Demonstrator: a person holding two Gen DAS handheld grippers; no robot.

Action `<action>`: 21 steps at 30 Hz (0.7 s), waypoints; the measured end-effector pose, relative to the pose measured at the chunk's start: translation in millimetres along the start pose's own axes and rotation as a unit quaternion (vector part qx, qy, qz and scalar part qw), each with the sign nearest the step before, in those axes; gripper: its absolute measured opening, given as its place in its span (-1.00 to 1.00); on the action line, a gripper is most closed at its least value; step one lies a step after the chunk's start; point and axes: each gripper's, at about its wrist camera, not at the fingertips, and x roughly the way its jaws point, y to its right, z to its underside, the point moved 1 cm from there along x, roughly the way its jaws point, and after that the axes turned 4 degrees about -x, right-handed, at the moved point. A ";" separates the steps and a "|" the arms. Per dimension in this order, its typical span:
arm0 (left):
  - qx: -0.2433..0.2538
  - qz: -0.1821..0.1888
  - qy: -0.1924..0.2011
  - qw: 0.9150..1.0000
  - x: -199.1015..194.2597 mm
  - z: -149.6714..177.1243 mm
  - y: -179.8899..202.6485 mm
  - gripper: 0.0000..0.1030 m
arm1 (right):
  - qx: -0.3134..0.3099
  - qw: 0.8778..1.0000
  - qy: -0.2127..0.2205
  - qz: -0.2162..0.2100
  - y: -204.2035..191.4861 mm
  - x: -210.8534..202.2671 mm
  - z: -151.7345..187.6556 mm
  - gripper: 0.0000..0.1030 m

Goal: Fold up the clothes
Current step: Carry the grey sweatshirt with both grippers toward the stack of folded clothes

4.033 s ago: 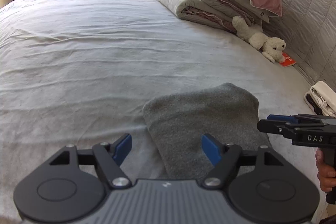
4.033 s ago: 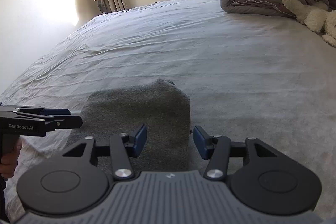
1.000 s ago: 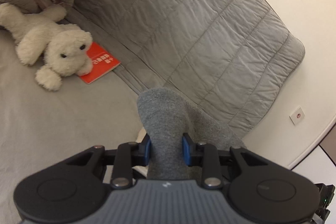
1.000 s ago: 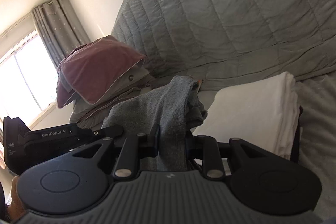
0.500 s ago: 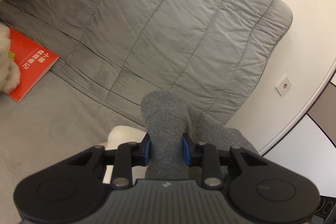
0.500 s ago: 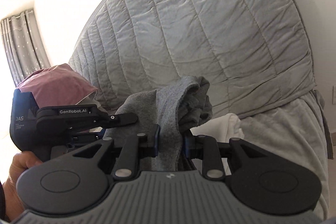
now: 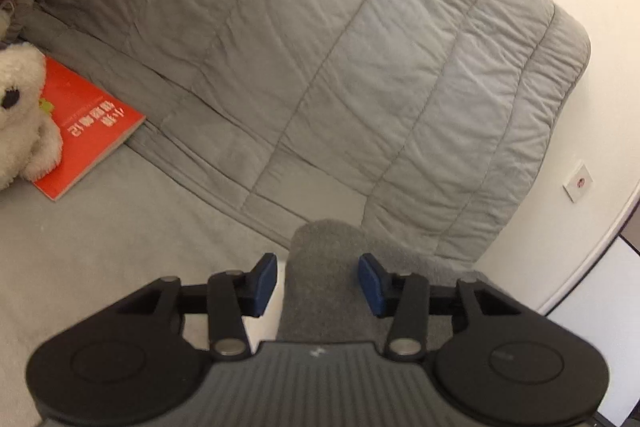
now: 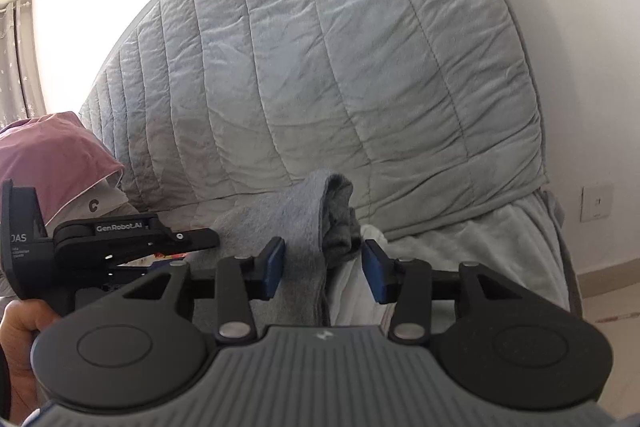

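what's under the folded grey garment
The grey garment rests on white folded fabric, which shows beside and beneath it. Anything lower in that stack is covered.

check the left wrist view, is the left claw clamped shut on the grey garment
No, the left claw is open, its blue pads standing clear of the folded grey garment between them.

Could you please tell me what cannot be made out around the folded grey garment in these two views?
- Left wrist view: the near end of the grey garment is hidden under the open left tongs.
- Right wrist view: the white stack beneath is mostly covered by the garment and right tongs.
- The red book: title too blurred.
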 end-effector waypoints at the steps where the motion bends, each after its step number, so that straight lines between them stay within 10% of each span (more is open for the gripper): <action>1: 0.005 0.000 0.017 1.000 -5.1 -1.4 3.4 -0.12 | -0.007 1.000 0.017 0.008 -0.3 -2.9 -1.3 -0.10; 11: 0.099 -0.007 0.021 0.995 17.3 8.6 35.0 -0.39 | -0.184 0.973 0.138 0.002 -31.0 -6.8 -2.8 -0.48; 21: 0.124 -0.053 -0.030 0.990 54.8 9.0 35.7 -0.41 | -0.148 0.989 0.016 0.016 -8.6 41.9 8.2 -0.56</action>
